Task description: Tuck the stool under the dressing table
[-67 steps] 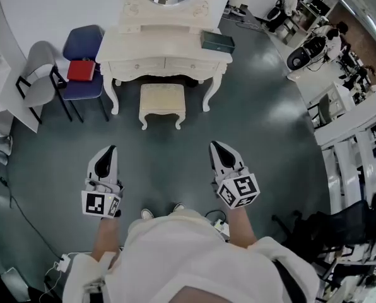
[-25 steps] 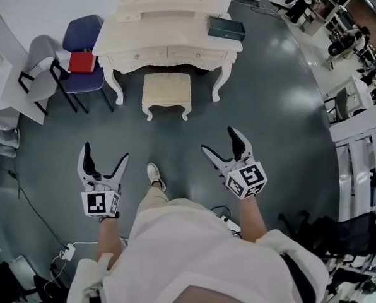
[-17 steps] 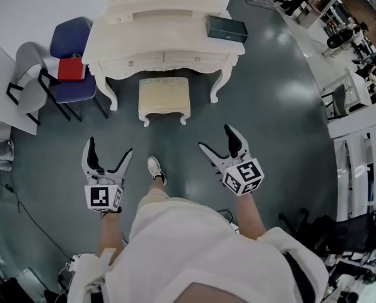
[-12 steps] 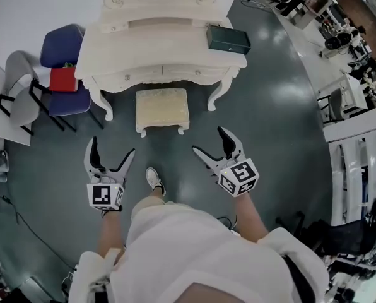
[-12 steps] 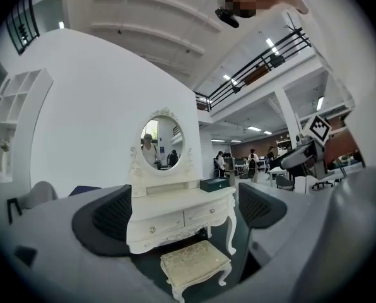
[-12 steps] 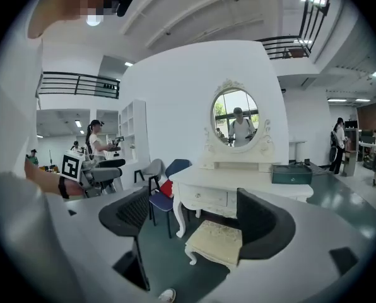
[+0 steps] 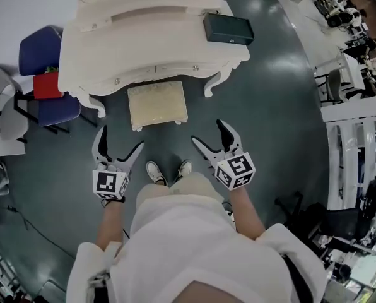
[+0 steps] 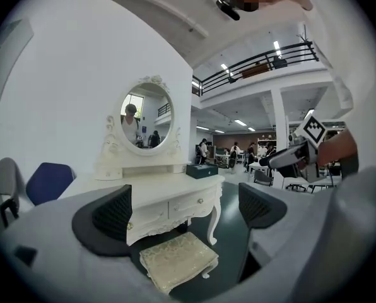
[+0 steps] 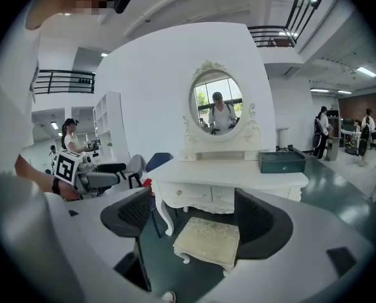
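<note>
The stool (image 7: 157, 105) stood on the floor just in front of the worktop (image 7: 144, 49), not yet tucked under, so the left gripper (image 7: 121, 139) hung short of it with fingers wide and empty, and the right gripper (image 7: 207, 131) with fingers closing slightly on nothing, probably readied to push.

Green case (image 7: 228, 29); blue chair (image 7: 40, 48)

Loose white top (image 7: 194, 245) — sleeves (image 7: 86, 269) to abt elbow, pale beige trousers (image 7: 151, 193), white sneakers (image 7: 154, 171)
</note>
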